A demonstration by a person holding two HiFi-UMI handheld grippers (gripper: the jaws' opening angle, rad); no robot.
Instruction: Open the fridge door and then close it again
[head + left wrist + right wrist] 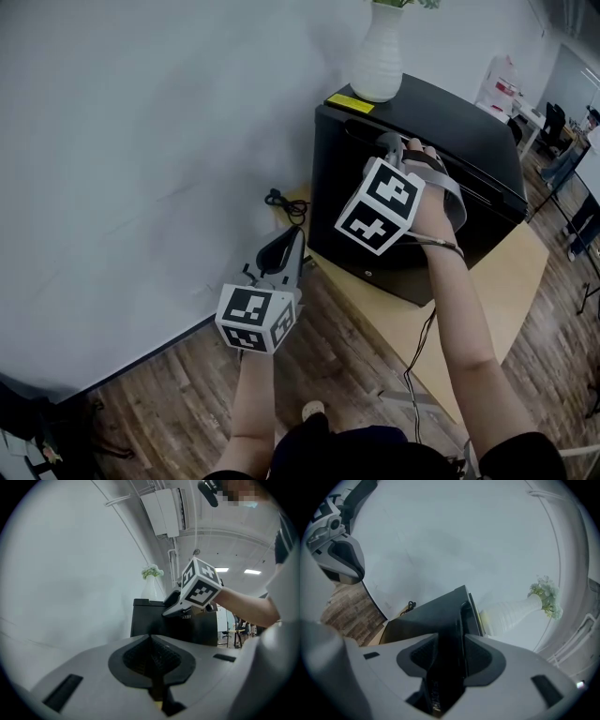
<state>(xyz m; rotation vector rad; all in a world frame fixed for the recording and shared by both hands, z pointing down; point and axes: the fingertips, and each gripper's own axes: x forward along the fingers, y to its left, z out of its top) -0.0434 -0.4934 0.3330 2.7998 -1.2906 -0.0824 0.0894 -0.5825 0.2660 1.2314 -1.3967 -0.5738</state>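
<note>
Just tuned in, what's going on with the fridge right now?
A person works two handheld grippers. The right gripper has its jaws clamped on the top edge of the door of the black fridge, which looks shut or barely cracked. The left gripper hangs off to the left, jaws together and empty. A white vase stands on the fridge top.

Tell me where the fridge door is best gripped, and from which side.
Probably best: grip the fridge door at its top edge, coming from above. A groove separates the door there from the body, so one jaw fits in it; the right gripper straddles this edge.
</note>
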